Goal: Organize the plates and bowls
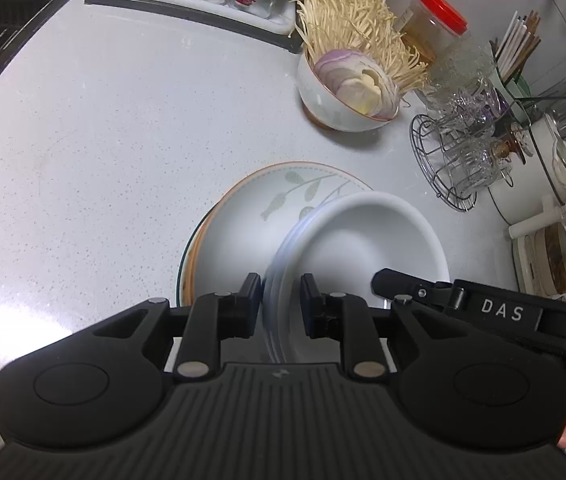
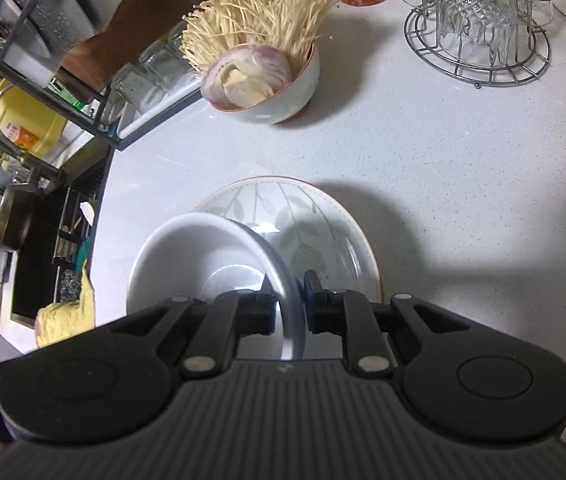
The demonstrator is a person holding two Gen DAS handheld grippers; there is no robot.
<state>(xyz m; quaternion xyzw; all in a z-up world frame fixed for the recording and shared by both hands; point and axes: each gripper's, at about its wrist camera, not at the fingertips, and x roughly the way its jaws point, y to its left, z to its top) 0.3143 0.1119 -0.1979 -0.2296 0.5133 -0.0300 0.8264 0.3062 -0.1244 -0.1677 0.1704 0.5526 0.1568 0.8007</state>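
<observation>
A plain white bowl hangs tilted just over a stack of leaf-patterned plates on the pale counter. My right gripper is shut on the bowl's right rim, with both pads against it. One of its black fingers shows at that rim in the left wrist view. My left gripper straddles the opposite rim. There the rim is smeared while the fingers are sharp, and it sits loose between the pads. I cannot tell whether the bowl touches the top plate.
A bowl of enoki mushrooms and sliced onion stands behind the plates. A wire rack of glasses, a red-lidded jar and a white pot crowd the right. The sink lies left.
</observation>
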